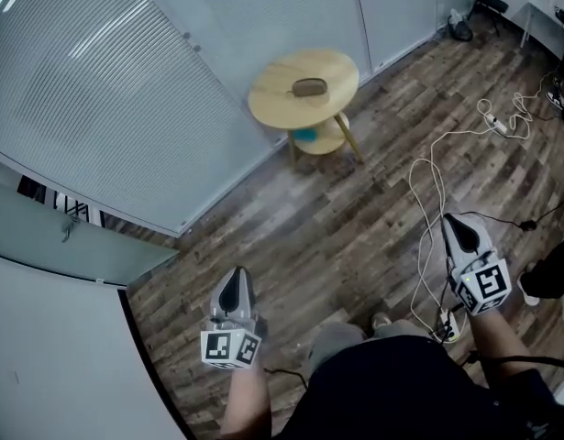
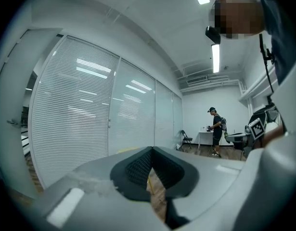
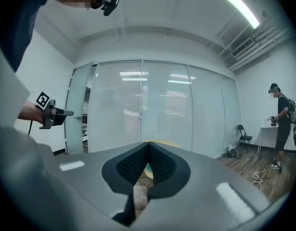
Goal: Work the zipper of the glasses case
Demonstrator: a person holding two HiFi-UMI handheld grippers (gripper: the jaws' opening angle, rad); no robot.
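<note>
Head view: a person stands on a wood-plank floor (image 1: 355, 236), and a gripper is held in each hand, low in the frame. The left gripper (image 1: 234, 284) and the right gripper (image 1: 454, 230) are both pointed forward, well apart from each other. The glasses case (image 1: 309, 87), a small dark oval, is seen lying on top of a round yellow table (image 1: 272, 108), which stands beside a glass wall with blinds (image 1: 98, 81). The case is well apart from both grippers, and neither touches it. Whether its zipper is drawn cannot be told at this size. A teal object (image 1: 304, 136) is carried on the table's lower shelf. White cables (image 1: 428, 181) are strewn across the floor to the right and run to a power strip (image 1: 495, 124).

Left gripper view: the jaws of the left gripper (image 2: 151, 150) are brought together at their tips, with nothing held between them. The marker cube of the right gripper (image 2: 256, 129) is visible at the right edge. A second person (image 2: 216, 137) stands at the far end of the room, near a folding chair (image 2: 186, 139).

Right gripper view: the jaws of the right gripper (image 3: 148, 144) are likewise closed at the tips on nothing. The left gripper (image 3: 49, 112) is seen at the left.
</note>
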